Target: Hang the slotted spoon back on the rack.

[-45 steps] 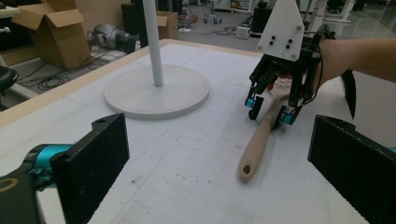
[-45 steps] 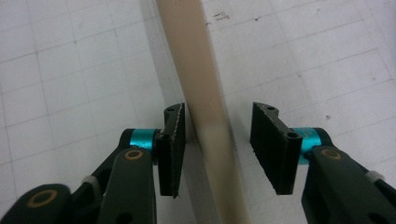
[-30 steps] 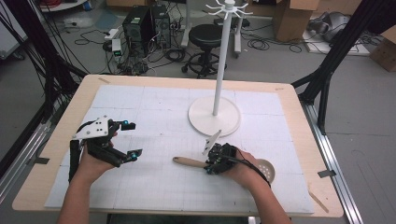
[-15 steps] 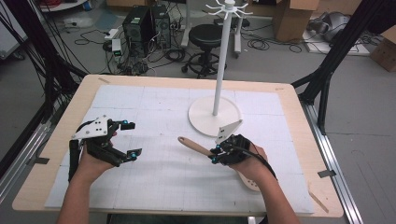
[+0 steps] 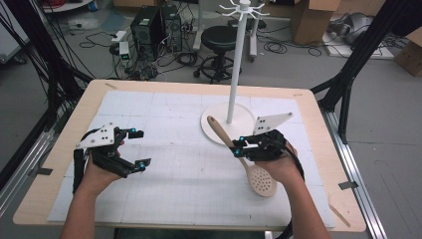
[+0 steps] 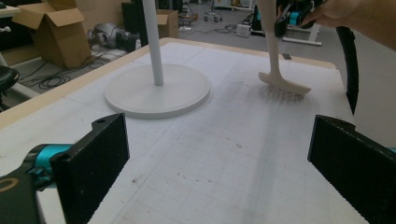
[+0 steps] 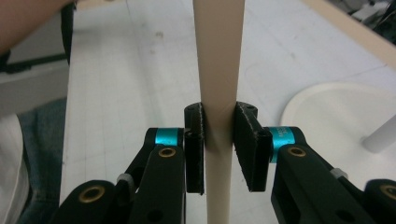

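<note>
1. A light wooden table (image 5: 318, 124) carries a white gridded mat (image 5: 164, 124) over most of its top.
2. The round white base of a stand (image 5: 219, 122) rests on the mat, far and right of centre.
3. A slotted spoon (image 5: 261, 180) touches the mat with its head, near right, its handle tilted up.

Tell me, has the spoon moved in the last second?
Yes. The spoon, clamped in the right gripper, has swung so its handle now points at the stand base, with its head nearer the person.
</note>
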Motion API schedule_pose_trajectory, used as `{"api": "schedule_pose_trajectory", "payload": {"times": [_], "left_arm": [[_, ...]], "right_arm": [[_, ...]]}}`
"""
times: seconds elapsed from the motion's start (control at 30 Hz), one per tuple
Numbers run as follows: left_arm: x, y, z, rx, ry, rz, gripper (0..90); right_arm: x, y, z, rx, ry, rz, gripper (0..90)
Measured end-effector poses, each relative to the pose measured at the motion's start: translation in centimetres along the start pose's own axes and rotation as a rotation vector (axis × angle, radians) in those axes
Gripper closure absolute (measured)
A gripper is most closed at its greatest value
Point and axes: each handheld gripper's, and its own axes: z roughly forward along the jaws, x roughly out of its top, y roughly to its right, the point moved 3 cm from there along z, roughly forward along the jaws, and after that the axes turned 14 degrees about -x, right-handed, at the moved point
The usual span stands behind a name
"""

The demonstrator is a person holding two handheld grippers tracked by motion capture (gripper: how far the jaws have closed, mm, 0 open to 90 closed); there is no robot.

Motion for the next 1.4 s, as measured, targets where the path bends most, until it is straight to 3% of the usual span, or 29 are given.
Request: {"api": "schedule_pose_trajectory", "payload": {"times": [0.33, 0.6, 0.8, 1.0, 1.4], "left_arm": [[0.1, 0.0, -0.2, 0.005, 0.008, 0.003, 5.9], [0.1, 0.0, -0.2, 0.004, 0.009, 0.001, 5.9], [0.1, 0.0, -0.2, 0.003, 0.007, 0.001, 5.9], [0.1, 0.0, -0.2, 0.004, 0.005, 0.002, 5.9], [0.1, 0.0, -0.1, 0.001, 0.0, 0.002, 5.9]], "right_arm": [[1.6, 2.3, -1.6, -0.023, 0.072, 0.021, 74.6], [2.9, 3.2, -3.1, -0.027, 0.116, 0.044, 74.6], [3.9, 3.7, -3.5, -0.035, 0.142, 0.03, 74.6], [5.1, 4.6, -4.2, -0.052, 0.126, 0.033, 74.6], [7.9, 7.7, -5.7, -0.08, 0.059, 0.03, 74.6]]}}
